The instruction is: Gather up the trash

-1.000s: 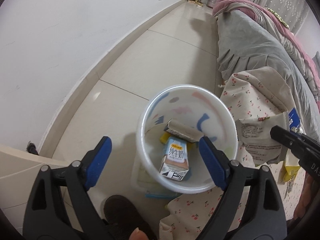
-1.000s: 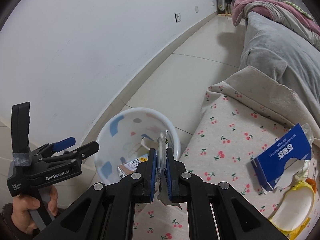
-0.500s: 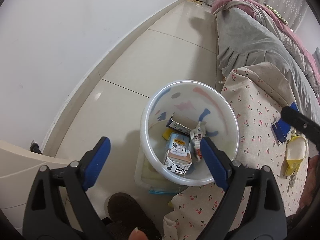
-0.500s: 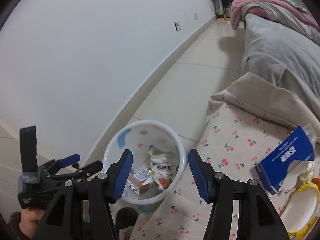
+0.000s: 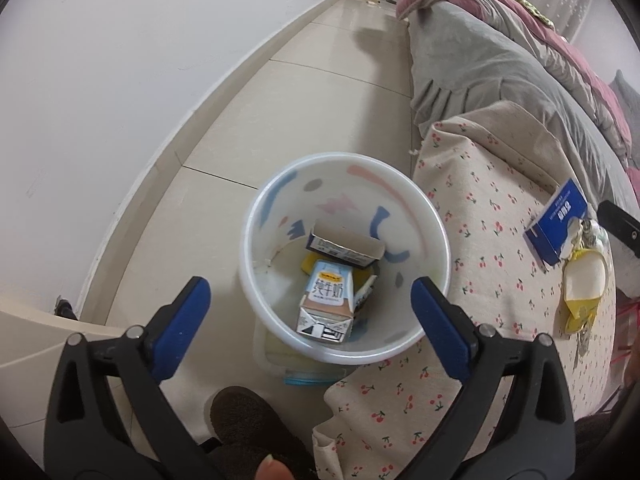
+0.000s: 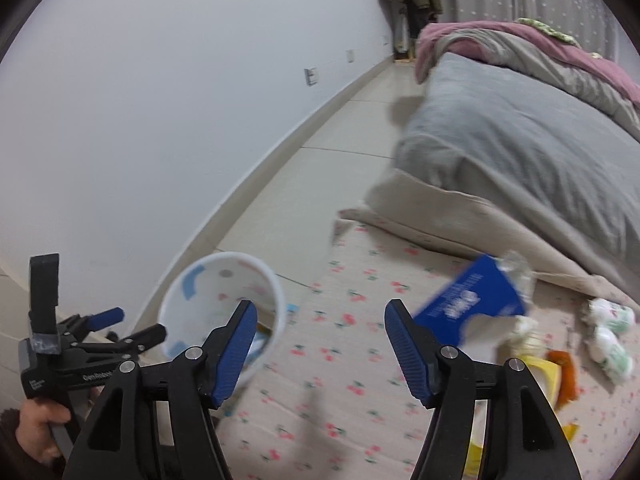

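A white bin (image 5: pixel 256 216) with pastel shapes stands on the floor beside a cherry-print cloth (image 5: pixel 492 248). In it lie a milk carton (image 5: pixel 326 304), a small cardboard box (image 5: pixel 346 246) and a wrapper edge (image 5: pixel 366 292). My left gripper (image 5: pixel 310 292) hangs over the bin, its jaws opening wide with nothing gripped. My right gripper (image 6: pixel 320 312) is above the cloth to the right of the bin (image 6: pixel 276 292), its jaws opening and empty. On the cloth lie a blue tissue box (image 6: pixel 468 308), a yellow wrapper (image 6: pixel 536 372) and white-green packets (image 6: pixel 608 332).
A bed with a grey blanket (image 6: pixel 520 152) and pink bedding (image 6: pixel 560 52) runs along the right. White wall (image 5: pixel 120 100) and tiled floor (image 5: pixel 320 112) lie to the left. A dark slipper (image 5: pixel 244 412) and a clear lidded container (image 5: pixel 304 376) sit by the bin's base.
My right gripper opened and dropped a snack wrapper into the bin, then swung right over the cloth toward the blue box. The left gripper opened a little wider.
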`<state>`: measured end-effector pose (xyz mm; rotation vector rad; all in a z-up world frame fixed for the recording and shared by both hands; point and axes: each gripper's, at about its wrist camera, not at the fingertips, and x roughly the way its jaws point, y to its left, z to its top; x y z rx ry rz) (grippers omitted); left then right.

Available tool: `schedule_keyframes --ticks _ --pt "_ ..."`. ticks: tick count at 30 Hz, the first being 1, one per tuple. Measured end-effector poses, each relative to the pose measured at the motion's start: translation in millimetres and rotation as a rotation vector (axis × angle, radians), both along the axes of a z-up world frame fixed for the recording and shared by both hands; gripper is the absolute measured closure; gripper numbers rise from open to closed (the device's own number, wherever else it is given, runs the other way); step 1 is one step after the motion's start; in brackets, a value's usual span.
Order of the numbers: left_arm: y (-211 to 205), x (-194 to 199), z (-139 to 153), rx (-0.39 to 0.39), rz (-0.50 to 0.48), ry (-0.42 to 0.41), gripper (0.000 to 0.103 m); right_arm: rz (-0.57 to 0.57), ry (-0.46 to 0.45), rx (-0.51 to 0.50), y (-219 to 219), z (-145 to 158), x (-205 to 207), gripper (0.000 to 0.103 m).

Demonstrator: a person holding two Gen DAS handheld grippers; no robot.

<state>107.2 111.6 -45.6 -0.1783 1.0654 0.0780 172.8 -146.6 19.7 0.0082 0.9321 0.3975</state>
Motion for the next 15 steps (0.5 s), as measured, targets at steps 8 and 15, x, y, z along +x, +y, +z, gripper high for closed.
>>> schedule_keyframes --ticks 8,15 --pt "-15.7 2.3 0.5 -0.023 -0.025 0.006 0.003 -0.164 0.053 -0.011 -79.3 -0.3 -1.9 0.034" --pt "-32.4 4.1 0.9 -0.018 -0.059 0.013 0.003 -0.285 0.142 -0.016 -135.3 -14.5 -2.9 0.033"
